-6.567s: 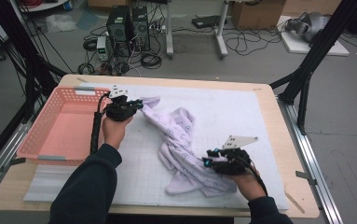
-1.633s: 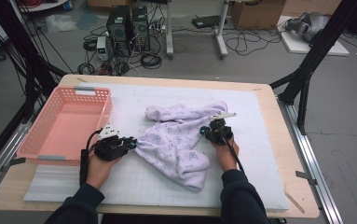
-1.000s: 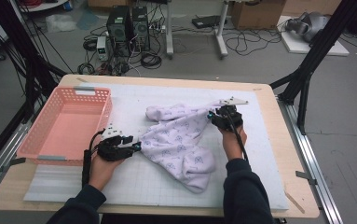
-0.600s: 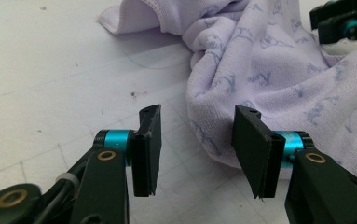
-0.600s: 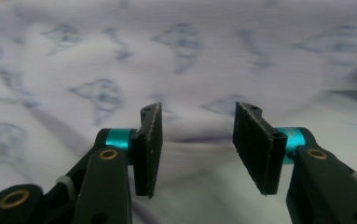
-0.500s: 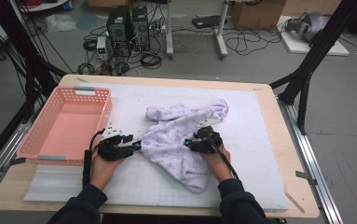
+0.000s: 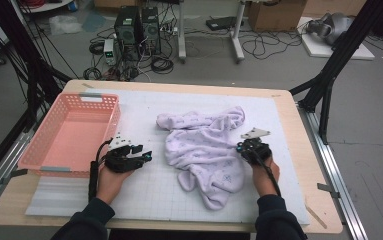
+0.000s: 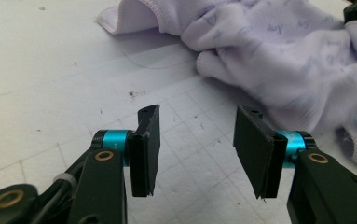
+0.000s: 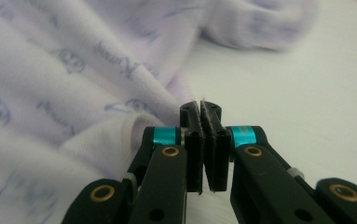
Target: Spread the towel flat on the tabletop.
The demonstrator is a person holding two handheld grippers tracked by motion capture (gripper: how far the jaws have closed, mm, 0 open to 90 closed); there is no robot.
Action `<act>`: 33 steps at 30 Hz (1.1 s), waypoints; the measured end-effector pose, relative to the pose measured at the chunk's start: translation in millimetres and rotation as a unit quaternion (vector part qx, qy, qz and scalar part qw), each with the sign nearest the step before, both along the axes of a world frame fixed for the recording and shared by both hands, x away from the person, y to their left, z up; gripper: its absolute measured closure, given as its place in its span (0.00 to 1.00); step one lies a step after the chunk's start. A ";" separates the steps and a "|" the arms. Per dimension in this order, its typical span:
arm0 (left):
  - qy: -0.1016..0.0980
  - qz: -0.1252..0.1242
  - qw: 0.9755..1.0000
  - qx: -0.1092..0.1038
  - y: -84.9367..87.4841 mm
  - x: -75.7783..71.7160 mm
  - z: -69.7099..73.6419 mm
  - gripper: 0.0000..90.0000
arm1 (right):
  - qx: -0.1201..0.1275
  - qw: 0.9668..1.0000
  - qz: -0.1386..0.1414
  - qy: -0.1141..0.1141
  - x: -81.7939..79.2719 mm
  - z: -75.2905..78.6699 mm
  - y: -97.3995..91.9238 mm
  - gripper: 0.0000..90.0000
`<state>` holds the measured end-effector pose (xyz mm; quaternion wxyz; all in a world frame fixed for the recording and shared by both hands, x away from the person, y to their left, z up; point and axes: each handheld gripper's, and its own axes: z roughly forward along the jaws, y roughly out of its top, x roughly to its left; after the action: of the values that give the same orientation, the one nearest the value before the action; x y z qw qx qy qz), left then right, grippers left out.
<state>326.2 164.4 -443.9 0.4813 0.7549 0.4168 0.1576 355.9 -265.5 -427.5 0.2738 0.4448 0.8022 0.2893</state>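
Observation:
A pale lilac printed garment (image 7: 204, 145) lies crumpled on the white mat in the middle of the table. My left gripper (image 7: 146, 156) rests low on the mat just left of the garment. In the left gripper view its jaws (image 8: 197, 135) stand open over bare mat, and the garment (image 8: 269, 56) lies just beyond them. My right gripper (image 7: 241, 146) is at the garment's right edge. Its jaws (image 9: 203, 109) have just been closing and are now shut pad to pad. A fold of the garment (image 9: 73, 70) lies against the left jaw, and I see no cloth between the pads.
A pink plastic basket (image 7: 39, 161) stands at the table's left, close behind my left hand. The white gridded mat (image 7: 144, 200) covers most of the wooden tabletop (image 7: 324, 210). Black frame legs, cables and computer cases stand on the floor beyond the far edge.
The right gripper has moved from the middle of the garment to its right edge and shut its jaws. The garment has shifted and settled a little. The left gripper has stayed still.

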 end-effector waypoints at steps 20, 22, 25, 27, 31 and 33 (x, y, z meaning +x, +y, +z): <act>0.023 -0.117 0.992 -0.027 -62.7 -0.9 -0.3 0.54 | 0.093 0.992 -0.066 -0.056 -47.3 5.9 -58.0 0.70; 0.026 -0.135 0.990 -0.016 -80.5 1.6 -0.5 0.55 | 0.097 0.991 -0.063 -0.059 -50.1 6.3 -59.0 0.70; 0.031 -0.155 0.987 0.009 -106.6 7.2 -1.5 0.56 | 0.102 0.991 -0.064 -0.064 -50.1 6.0 -61.0 0.68; 0.028 -0.167 0.985 0.026 -122.6 10.3 -1.9 0.56 | 0.105 0.990 -0.066 -0.063 -50.1 4.8 -62.7 0.68; 0.023 -0.179 0.981 0.065 -147.6 14.4 -6.0 0.54 | 0.108 0.990 -0.062 -0.060 -50.1 3.3 -65.6 0.62; 0.019 -0.178 0.981 0.070 -152.5 15.2 -6.6 0.54 | 0.114 0.990 -0.064 -0.059 -50.7 3.8 -66.2 0.58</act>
<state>341.4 11.9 -450.5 0.4396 0.8516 0.2730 0.0839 305.2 -331.7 -423.7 0.2861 0.5052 0.7163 0.3870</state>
